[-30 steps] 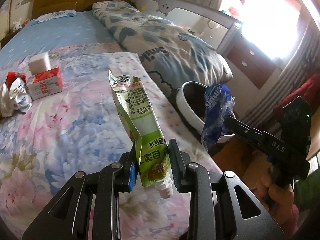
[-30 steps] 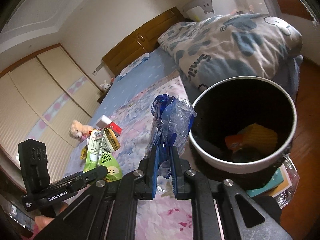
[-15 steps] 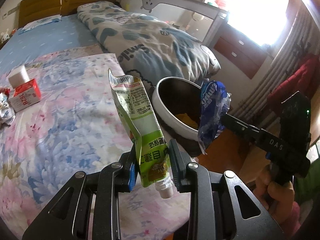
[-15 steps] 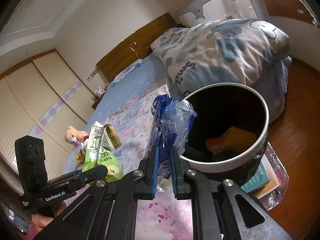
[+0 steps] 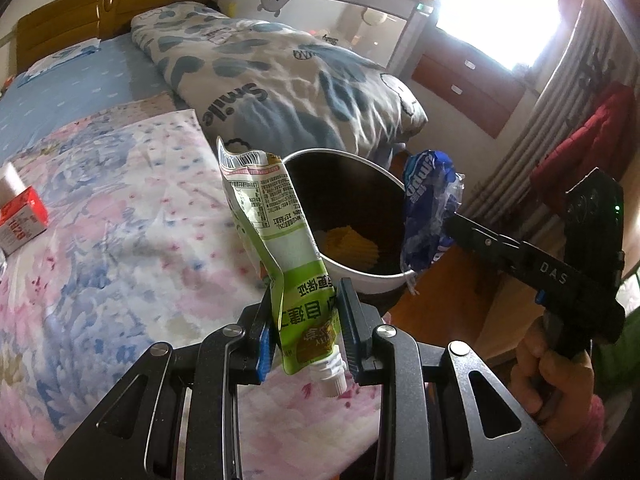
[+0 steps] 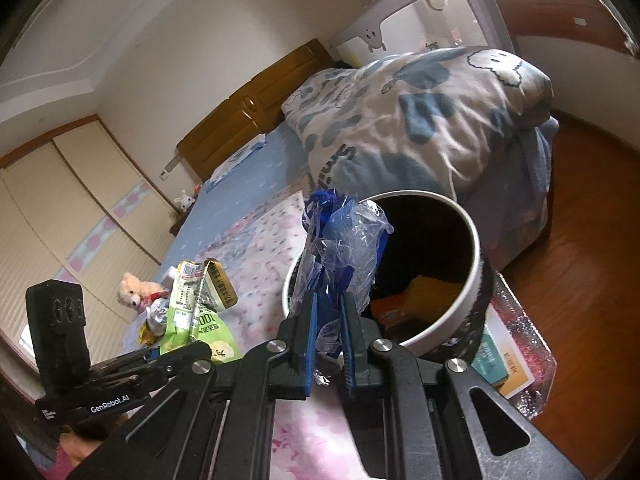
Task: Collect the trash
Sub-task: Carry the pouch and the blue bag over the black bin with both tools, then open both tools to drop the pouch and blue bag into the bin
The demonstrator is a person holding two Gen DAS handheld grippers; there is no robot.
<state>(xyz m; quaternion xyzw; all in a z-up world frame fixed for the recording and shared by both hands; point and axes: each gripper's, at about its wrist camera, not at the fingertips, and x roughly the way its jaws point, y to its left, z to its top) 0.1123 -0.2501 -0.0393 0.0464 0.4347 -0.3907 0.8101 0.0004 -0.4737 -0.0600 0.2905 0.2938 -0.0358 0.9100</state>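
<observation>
My left gripper [image 5: 306, 320] is shut on a green spouted drink pouch [image 5: 280, 240], held upright at the bed's edge just in front of the white-rimmed trash bin [image 5: 362, 280]. My right gripper [image 6: 329, 328] is shut on a crumpled blue and clear plastic wrapper [image 6: 340, 248], held at the bin's near rim [image 6: 472, 276]. The wrapper also shows in the left wrist view [image 5: 428, 216], over the bin's right rim. The bin holds yellow and orange trash [image 6: 428, 292]. The pouch shows in the right wrist view [image 6: 196, 312], left of the bin.
The bin stands on the wooden floor [image 6: 580, 240] beside the floral bedspread [image 5: 120, 220]. A rolled patterned duvet [image 5: 288, 80] lies behind it. A red and white carton [image 5: 20, 224] lies on the bed at far left. Books under plastic [image 6: 508, 356] sit beside the bin.
Both grippers have moved closer to the bin with their loads. The bin now looms larger, and the wrapper is at its rim.
</observation>
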